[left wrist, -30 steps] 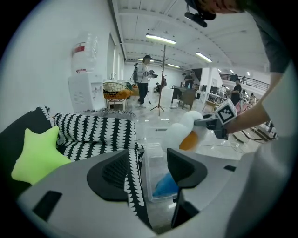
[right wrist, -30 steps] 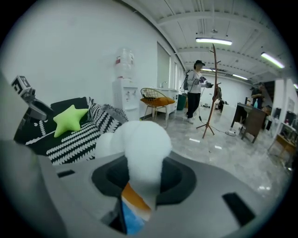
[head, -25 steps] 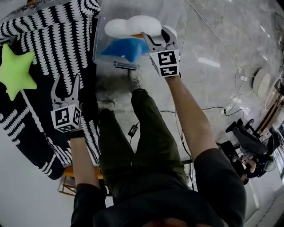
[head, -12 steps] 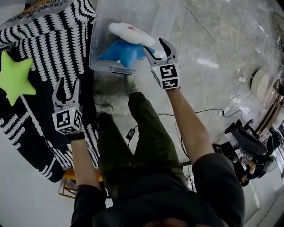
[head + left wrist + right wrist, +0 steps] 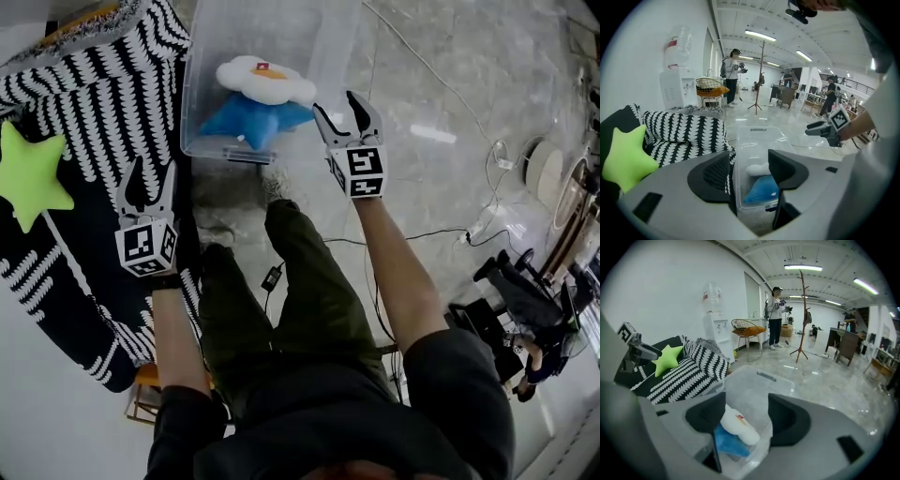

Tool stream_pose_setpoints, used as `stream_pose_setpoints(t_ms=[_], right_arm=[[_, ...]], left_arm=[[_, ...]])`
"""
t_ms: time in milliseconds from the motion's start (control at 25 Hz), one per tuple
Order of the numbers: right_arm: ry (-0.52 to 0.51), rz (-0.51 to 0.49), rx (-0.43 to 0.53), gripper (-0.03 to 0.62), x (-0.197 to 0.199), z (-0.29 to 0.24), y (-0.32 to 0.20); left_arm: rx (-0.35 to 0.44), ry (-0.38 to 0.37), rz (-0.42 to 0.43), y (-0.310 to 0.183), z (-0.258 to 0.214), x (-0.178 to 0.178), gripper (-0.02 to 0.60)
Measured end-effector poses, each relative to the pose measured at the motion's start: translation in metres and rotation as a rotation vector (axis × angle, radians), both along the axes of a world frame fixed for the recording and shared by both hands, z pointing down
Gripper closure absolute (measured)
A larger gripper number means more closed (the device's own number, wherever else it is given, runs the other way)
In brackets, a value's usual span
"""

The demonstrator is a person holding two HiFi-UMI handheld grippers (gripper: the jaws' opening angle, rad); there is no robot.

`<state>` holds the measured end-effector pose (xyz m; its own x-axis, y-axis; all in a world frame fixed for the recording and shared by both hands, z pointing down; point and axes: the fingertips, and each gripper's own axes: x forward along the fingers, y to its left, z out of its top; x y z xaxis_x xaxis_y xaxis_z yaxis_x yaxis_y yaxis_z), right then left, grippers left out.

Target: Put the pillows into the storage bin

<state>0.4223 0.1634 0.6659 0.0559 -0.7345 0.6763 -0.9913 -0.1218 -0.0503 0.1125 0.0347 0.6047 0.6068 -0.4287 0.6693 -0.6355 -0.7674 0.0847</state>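
**Two pillows in the bin, both claws spread and empty**

Head view: a clear storage bin [image 5: 309, 37] is seen on the floor beside black-and-white patterned fabric [image 5: 94, 94]. A white pillow [image 5: 265, 81] is lying on a blue pillow [image 5: 248, 120] inside the bin, at its near end. The right claw [image 5: 337, 108] is held spread just beside the bin's near corner, with nothing pinched. The left claw [image 5: 152, 178] is held over the patterned fabric, also spread. A green star pillow [image 5: 28, 178] is seen farther left, well apart from the bin.

Left gripper view: the jaws are set apart with nothing gripped; the bin [image 5: 757, 140] and both pillows are framed beyond them.

Right gripper view: the jaws are parted and empty; the white pillow [image 5: 738, 425] and the blue pillow [image 5: 729, 444] are seen below, inside the bin.
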Motion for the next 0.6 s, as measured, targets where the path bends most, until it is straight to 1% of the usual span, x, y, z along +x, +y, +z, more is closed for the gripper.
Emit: stream_pose_setpoints(t_ms=[120,280,440,600], right_arm=[[0.014,-0.022,0.008,0.322,-0.005,-0.014,-0.007],[0.025,-0.083,0.032,0.322,-0.030,-0.044,-0.033],[0.023,-0.211,0.105,0.322,-0.065,-0.089,-0.096],[0.025,-0.368,0.183,0.322,-0.128,-0.141,-0.158]], left_arm=[[0.025,0.010,-0.032,-0.008,-0.015,-0.014,0.319],[0.062,0.016,-0.103,-0.023,-0.047,-0.051,0.319],[0.131,0.014,-0.237,-0.041,-0.095,-0.099,0.319],[0.194,0.018,-0.381,-0.047,-0.142,-0.162,0.321]])
